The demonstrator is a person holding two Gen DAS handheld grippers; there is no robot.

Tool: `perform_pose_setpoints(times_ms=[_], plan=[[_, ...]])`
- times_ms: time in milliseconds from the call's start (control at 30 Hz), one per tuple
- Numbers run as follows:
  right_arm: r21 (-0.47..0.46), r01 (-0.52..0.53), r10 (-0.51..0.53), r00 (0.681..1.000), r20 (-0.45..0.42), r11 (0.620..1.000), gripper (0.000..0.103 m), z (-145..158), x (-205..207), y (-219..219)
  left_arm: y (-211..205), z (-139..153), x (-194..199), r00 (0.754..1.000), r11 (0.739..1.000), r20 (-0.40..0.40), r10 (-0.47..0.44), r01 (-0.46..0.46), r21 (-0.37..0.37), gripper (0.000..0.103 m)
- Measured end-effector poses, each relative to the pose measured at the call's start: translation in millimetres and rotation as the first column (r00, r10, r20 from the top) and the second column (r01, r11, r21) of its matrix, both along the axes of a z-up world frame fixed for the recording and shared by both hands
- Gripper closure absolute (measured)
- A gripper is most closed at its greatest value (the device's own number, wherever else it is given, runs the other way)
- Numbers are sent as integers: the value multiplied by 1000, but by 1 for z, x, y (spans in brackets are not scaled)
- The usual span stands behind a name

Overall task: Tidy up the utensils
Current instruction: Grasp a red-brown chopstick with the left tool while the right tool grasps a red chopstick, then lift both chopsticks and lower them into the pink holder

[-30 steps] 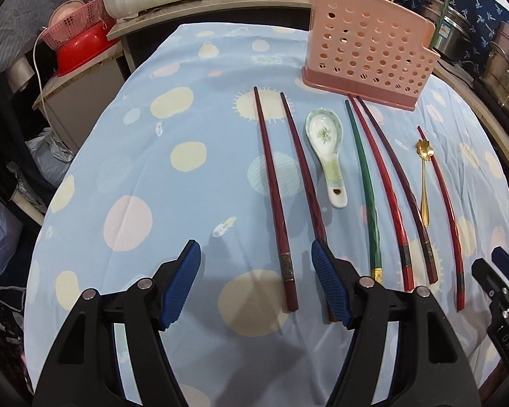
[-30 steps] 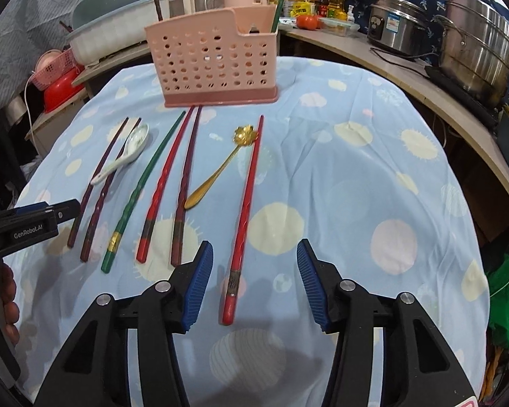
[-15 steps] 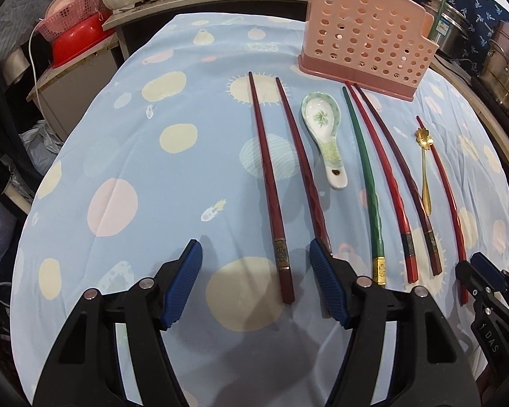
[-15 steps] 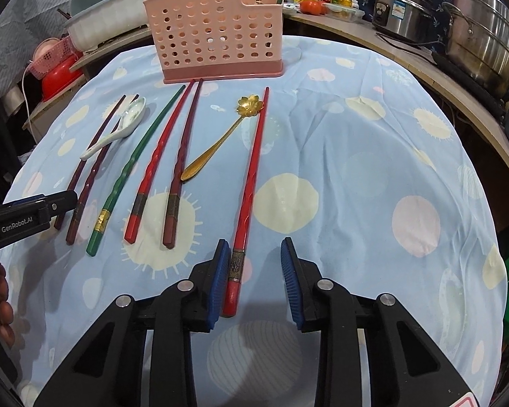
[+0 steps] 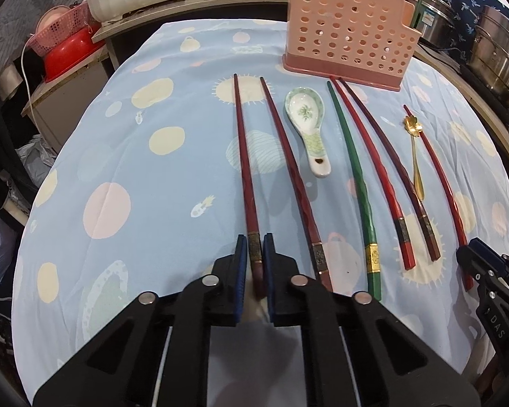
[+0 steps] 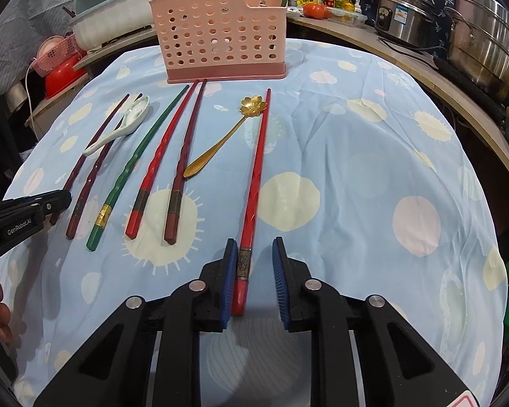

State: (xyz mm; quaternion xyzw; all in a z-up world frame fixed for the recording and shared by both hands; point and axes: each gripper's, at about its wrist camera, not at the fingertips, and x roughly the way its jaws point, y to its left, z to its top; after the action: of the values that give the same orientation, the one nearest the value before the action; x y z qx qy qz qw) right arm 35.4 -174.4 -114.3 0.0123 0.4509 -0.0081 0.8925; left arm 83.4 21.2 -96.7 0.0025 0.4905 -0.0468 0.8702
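Cluttered wooden counter (image 6: 407,57) curving behind a table under a spotted blue cloth (image 6: 356,169).

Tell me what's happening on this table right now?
A person is sorting utensils with a handheld gripper in each hand. The left gripper has just closed on the near end of the leftmost dark red chopstick. The right gripper has been closing around the bright red chopstick at the far right of the row, with a gap still showing on one side. Both chopsticks lie on the blue tablecloth; the pink holder stands behind the row.
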Motion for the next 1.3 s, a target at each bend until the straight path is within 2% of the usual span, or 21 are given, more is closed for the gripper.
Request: perform_pose_setpoints(times_ms=[167,433,600,833,1100,1300], plan=[[4,-11,11,1000,-1,1000,95,0,-3,0,2,1,-4,1000,1000,-3,1,-1,-18,95],[13,-13,13,1000,-3,1000,96,2,-10,-2,4,8,-13,1000,999,-5,9,-9,-35,96],[24,-14,13,1000,9,1000,96,12,-20,-5,6,24,-21,1000,999,20,8,-7,-39,96],[36,-13,10,997,75,999,96,47,-32,-10,9,59,-30,996,999,87,9,-5,-49,96],[54,1,-11,982,190,999,96,107,-32,-19,16,108,-30,984,997,175,8,6,-80,96],[76,3,-24,961,275,997,96,152,-20,-27,15,141,-18,974,997,226,-8,25,-72,96]])
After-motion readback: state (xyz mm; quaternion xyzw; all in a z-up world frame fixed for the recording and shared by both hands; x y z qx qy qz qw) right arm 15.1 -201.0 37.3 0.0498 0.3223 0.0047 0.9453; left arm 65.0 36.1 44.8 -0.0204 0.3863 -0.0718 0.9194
